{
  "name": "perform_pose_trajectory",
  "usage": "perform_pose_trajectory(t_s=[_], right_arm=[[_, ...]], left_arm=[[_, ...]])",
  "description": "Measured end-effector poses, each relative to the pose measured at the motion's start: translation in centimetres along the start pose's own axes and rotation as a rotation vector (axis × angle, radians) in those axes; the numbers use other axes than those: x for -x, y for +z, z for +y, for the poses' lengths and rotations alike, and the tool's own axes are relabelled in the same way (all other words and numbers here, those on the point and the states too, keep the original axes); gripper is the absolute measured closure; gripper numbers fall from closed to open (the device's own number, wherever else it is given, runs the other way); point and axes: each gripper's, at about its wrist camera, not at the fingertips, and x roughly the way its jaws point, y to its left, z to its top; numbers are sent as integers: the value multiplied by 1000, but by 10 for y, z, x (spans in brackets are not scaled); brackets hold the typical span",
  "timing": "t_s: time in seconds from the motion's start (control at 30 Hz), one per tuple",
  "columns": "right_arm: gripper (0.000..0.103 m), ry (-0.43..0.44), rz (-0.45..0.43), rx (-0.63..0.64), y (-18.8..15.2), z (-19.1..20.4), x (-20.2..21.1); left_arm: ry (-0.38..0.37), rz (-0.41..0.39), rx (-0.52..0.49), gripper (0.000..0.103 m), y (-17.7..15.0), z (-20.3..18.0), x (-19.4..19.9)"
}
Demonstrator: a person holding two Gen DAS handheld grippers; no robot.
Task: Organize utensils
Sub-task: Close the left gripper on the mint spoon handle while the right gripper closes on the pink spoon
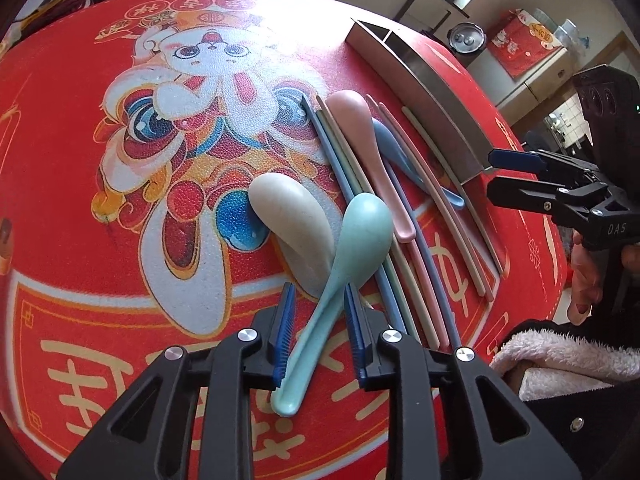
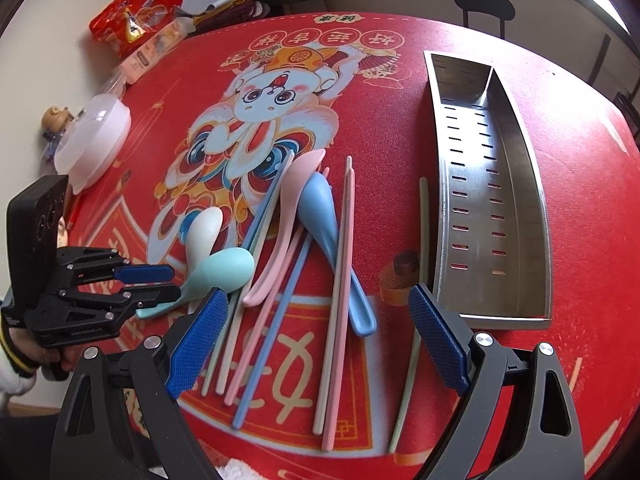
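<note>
A teal spoon (image 1: 360,232) lies across a white spoon (image 1: 288,216) on the red printed mat (image 1: 120,240). Its handle runs between the blue pads of my left gripper (image 1: 319,288), which stand a little wider than the handle and do not press on it. Beside them lie a pink spoon (image 1: 356,120), a blue spoon (image 1: 386,136) and several chopsticks (image 1: 404,264). The empty steel tray (image 2: 476,184) sits to the right, with one pale green chopstick (image 2: 424,216) along its wall. My right gripper (image 2: 320,336) hovers wide open over the chopsticks, holding nothing.
A white lidded bowl (image 2: 96,136), a small figurine (image 2: 56,120) and a red snack bag (image 2: 132,20) stand at the mat's far left edge. A black chair (image 2: 484,4) is behind the table. A fleecy sleeve (image 1: 560,356) is at the near right.
</note>
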Motion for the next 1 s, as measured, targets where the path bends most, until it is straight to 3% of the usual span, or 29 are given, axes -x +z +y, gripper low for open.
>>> perform_pose_trajectory(t_s=[0.17,0.43,0.47,0.53,0.6,0.77,1.0], right_arm=[[15,12,15,24,0,5,-3],[15,37,34,76,13,19,-16],[19,35,38,80,16,21,-19],[37,35,53,83,22,24,-27],[38,40,74,66,29,24,-37],[60,51,81,64,41,29,-57],[67,35,102,67,47,33,-76]], left_arm=[[19,26,-80,79,-3,-6,-6],[37,-11,-38,83,-1,2,-4],[46,-21,-21,83,0,5,-2],[70,-36,7,86,1,11,-1],[79,-52,36,87,1,15,1],[99,-87,76,87,-1,19,5],[105,-133,161,87,-9,24,10]])
